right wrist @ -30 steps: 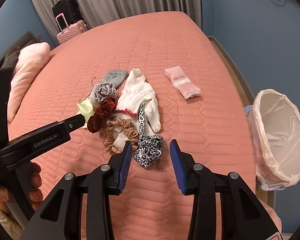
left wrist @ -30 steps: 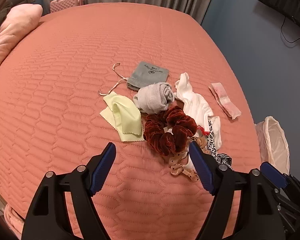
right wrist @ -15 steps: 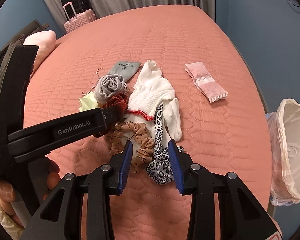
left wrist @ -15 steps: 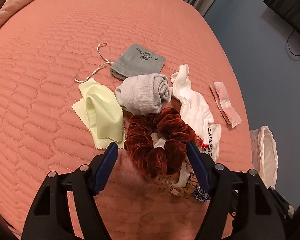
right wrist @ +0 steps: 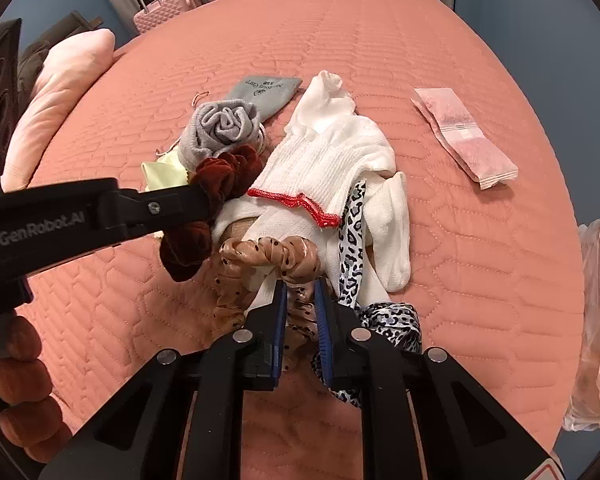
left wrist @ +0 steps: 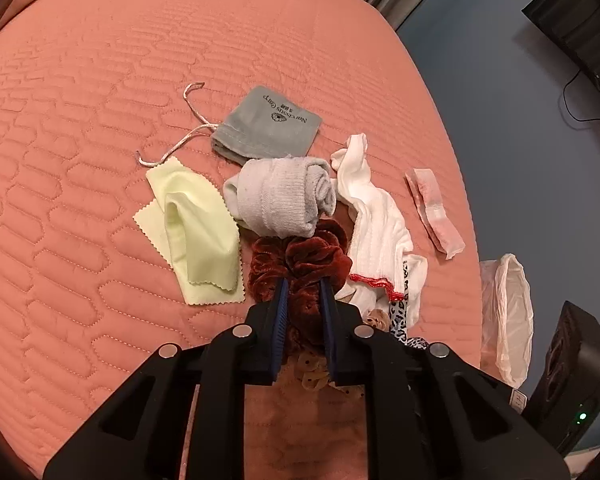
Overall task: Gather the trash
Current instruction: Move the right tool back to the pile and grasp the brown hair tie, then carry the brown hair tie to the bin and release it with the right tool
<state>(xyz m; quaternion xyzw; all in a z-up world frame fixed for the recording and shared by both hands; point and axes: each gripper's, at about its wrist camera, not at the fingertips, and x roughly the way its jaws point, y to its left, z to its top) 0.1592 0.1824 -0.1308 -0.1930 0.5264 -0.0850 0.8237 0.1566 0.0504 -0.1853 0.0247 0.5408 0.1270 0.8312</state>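
Observation:
A pile of small items lies on the pink bed. My left gripper (left wrist: 303, 285) is shut on the dark red velvet scrunchie (left wrist: 312, 258), which also shows in the right wrist view (right wrist: 224, 174). My right gripper (right wrist: 300, 286) is shut on the tan dotted scrunchie (right wrist: 268, 258). Around them lie a rolled grey sock (left wrist: 280, 196), a white sock (right wrist: 332, 156), a leopard-print scrunchie (right wrist: 388, 320), a yellow cloth (left wrist: 196, 224), a grey pouch (left wrist: 268, 124) and a pink packet (right wrist: 464, 136).
A bin lined with a white bag (left wrist: 508, 316) stands off the bed's right side and shows at the right edge of the right wrist view (right wrist: 596, 320). A pink pillow (right wrist: 56, 96) and a pink suitcase (right wrist: 164, 4) are at the far left.
Both grippers moved down into the pile and closed: the left on the red velvet scrunchie, the right on the tan dotted scrunchie.

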